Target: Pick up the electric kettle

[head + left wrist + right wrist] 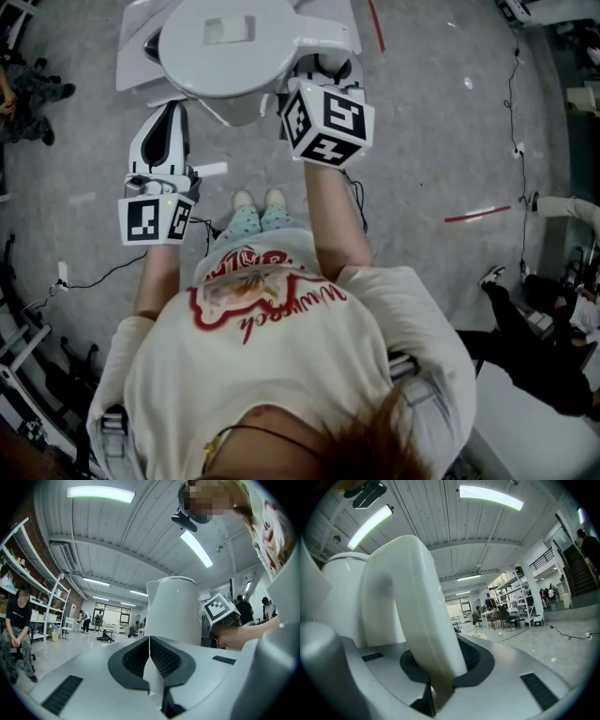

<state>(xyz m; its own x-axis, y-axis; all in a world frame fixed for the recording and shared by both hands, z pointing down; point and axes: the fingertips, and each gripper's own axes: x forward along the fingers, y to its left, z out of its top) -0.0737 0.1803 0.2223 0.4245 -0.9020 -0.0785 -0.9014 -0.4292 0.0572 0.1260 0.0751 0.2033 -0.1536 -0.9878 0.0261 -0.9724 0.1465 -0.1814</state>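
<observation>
Grey speckled concrete floor (441, 141). White ribbed ceiling (117, 541) with long fluorescent strip lights (100, 493). White open metal shelving (28, 581) on the left; dark-framed glass windows (111, 612) far off.

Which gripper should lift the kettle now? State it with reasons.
Right. The right gripper is shut on the kettle handle; the left gripper is shut, empty, short of the kettle.

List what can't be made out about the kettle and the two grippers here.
- Head view: the marker cube covers the kettle handle and the jaws of the right hand-held gripper.
- Head view: the electric kettle hides whatever lies under it.
- Left gripper view: the body of the left hand-held gripper cuts off the kettle's bottom, so lifted or standing is unclear.
- Right gripper view: the handle blocks the spout side.
</observation>
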